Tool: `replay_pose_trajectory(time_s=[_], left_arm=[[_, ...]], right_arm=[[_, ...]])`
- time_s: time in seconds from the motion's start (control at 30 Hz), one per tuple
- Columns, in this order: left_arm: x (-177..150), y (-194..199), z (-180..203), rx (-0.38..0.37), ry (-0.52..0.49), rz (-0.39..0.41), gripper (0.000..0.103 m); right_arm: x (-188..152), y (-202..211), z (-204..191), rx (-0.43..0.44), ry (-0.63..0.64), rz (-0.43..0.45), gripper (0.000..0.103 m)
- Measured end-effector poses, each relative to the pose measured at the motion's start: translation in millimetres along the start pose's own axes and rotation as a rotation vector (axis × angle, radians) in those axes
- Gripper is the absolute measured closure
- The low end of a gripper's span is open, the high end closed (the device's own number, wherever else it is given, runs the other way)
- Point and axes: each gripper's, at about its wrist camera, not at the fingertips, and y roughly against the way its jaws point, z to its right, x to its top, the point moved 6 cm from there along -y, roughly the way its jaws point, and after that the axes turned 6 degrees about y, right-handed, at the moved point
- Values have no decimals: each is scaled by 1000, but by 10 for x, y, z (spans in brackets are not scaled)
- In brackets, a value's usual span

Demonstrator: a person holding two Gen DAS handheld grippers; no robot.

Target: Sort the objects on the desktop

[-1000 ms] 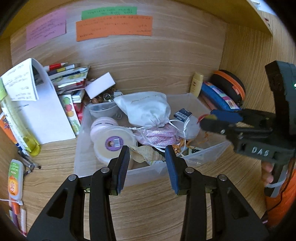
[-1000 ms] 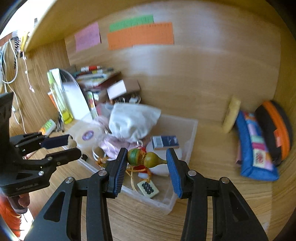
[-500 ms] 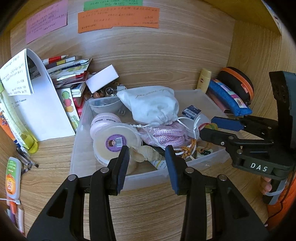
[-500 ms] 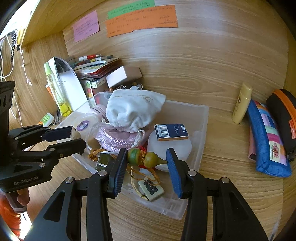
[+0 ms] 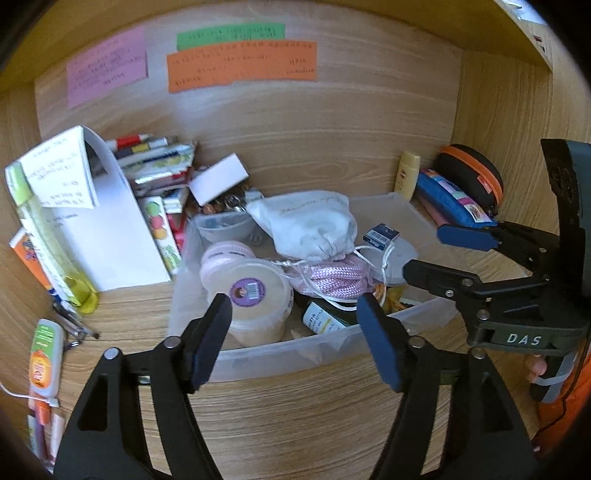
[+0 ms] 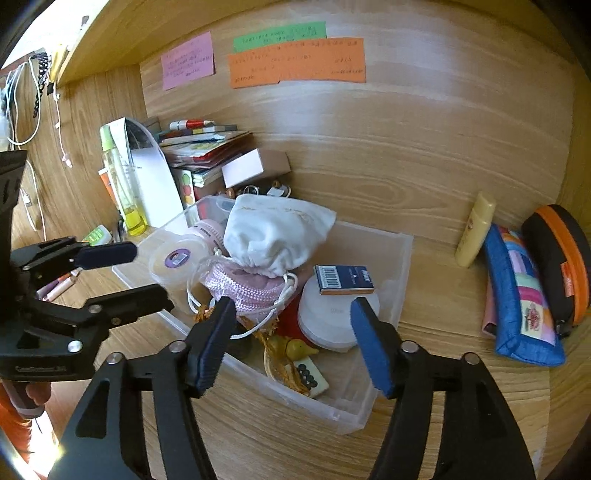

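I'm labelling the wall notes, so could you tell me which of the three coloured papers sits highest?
The green note sits highest. It is a narrow strip directly above the wider orange note, touching its top edge, while the pink note hangs apart to their left.

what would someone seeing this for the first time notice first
Likely the clear plastic bin in the middle of the wooden desk, crammed with clutter and topped by a white drawstring cloth pouch. Next, the orange, green and pink paper notes stuck on the back wall, and the open left hand-held gripper and right hand-held gripper over the bin.
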Motion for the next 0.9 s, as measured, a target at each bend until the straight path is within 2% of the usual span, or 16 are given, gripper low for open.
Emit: replay_pose_trajectory(time_s=[0.17,0.2,0.23,0.3,0.57,0.7,0.9], left_arm=[[18,188,-43,30,3,46,23],[22,231,-58,37,7,57,19],[26,262,-68,44,11,65,13],[28,346,-93,60,21,87,9],[-30,649,-163,99,64,135,4],[-72,828,-165,112,102,183,3],[-176,947,-74,107,110,209,2]], right_arm=[[50,158,-3,-16,0,18,27],[54,181,-4,-17,-1,19,22],[57,224,-7,-20,-5,21,20],[62,317,-23,-21,-7,32,20],[19,628,-130,-57,-3,45,13],[-16,886,-219,-109,9,98,0],[-103,1165,-300,-143,9,149,0]])
